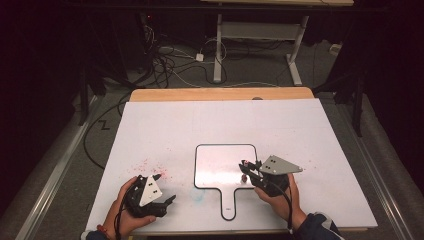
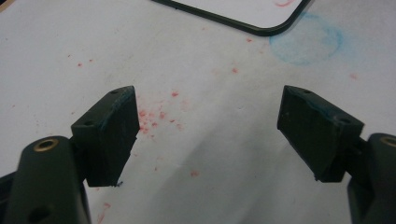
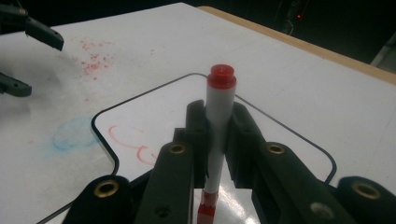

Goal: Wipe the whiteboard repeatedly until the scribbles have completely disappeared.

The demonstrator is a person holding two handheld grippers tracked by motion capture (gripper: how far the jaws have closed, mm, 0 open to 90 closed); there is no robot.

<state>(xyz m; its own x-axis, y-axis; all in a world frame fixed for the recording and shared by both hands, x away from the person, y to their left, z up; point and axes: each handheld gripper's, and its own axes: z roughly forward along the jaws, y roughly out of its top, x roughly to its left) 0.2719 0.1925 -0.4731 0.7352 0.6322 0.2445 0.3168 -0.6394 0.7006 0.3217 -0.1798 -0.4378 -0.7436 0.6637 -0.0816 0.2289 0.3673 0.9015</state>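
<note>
Your desk (image 1: 310, 130) is a big white sheet speckled with red ink, plus a blue smudge (image 2: 306, 42) near the small whiteboard (image 1: 215, 157), the paddle-shaped one with the black rim. Your left gripper (image 1: 167, 189) rests on the desk, just left of the board, fingers (image 2: 112, 135) spread wide and holding nothing. Your right gripper (image 3: 219, 135) has its fingers clamped on the red marker (image 3: 218, 121), upright, cap end up, tip over the board beside some red scribbles (image 3: 133, 140). Looks like you're mid-drawing; next you'd want steady tip pressure, maybe the left one pinning the handle.
</note>
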